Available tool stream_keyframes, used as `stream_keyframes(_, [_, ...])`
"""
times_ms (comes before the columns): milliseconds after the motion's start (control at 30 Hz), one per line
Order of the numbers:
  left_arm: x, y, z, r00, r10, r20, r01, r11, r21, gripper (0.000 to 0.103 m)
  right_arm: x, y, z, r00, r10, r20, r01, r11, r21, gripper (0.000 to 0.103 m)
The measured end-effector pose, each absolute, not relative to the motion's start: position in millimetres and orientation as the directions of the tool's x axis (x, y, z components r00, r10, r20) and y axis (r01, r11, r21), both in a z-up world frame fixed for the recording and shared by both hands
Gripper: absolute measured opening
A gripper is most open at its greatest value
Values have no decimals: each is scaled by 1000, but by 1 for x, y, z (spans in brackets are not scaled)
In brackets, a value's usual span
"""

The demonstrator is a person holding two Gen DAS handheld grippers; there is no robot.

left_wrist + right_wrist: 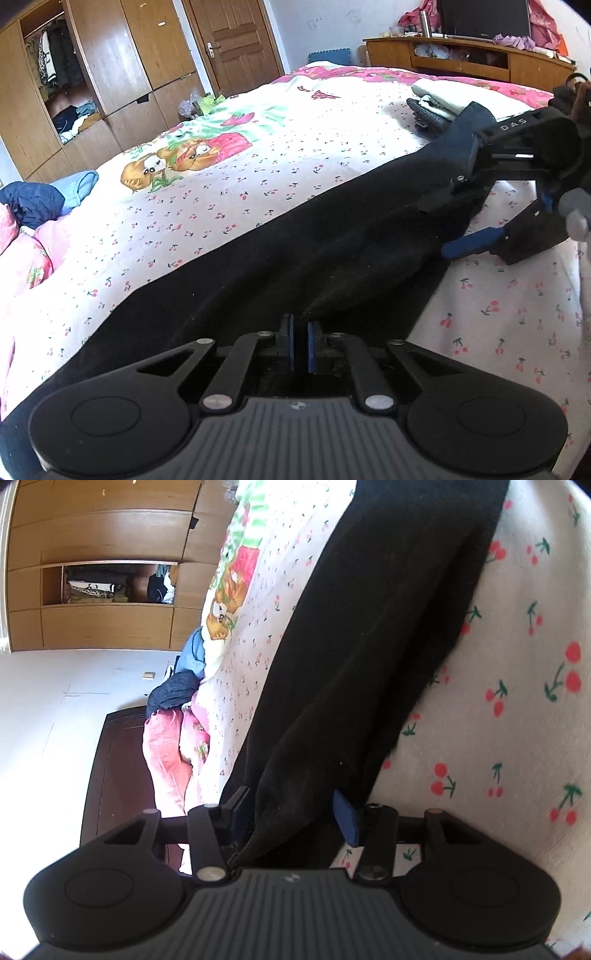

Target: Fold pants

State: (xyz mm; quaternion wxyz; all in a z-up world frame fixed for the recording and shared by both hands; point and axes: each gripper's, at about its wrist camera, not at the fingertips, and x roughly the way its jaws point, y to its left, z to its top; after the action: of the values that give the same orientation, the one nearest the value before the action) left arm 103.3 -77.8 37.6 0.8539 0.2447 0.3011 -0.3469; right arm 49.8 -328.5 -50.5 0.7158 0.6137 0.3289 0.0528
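Black pants (258,266) lie stretched in a long strip across the cherry-print bedspread (229,177). My left gripper (299,343) sits at their near end, its blue pads almost together with a narrow gap; I cannot tell if cloth is pinched. My right gripper (461,218) shows in the left wrist view at the far end of the pants, turned on its side, with its fingers on either side of the fabric. In the right wrist view the right gripper (291,818) is open wide, with the bunched end of the pants (351,657) between its fingers.
A stack of folded clothes (436,103) lies on the far part of the bed. A dark blue garment (33,203) and pink bedding (22,258) sit at the left edge. A wooden wardrobe (92,85), a door and a TV cabinet (469,59) stand beyond the bed.
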Motion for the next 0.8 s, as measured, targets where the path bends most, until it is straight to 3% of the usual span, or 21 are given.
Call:
stream_keyframes(533, [98,-75,39,559,-458,-692,750,635,185,22,76,-294,-69,760,543,-357,328,154,932,51])
stream_keyframes(633, [95,-76,35,563,-447,-695,751,627,205,22,88,-289,-66,748,536,-390,319,225,921,5])
stream_keyframes(733, [84,-79,27,589,-430,-684,756,591,280,24,86,-294,-59,751,551,-365,291,220,931,5])
stream_keyframes(800, [74,-84,18,619,-419,-665,754,554,352,34,81,-295,-51,748,548,-374,282,247,927,5])
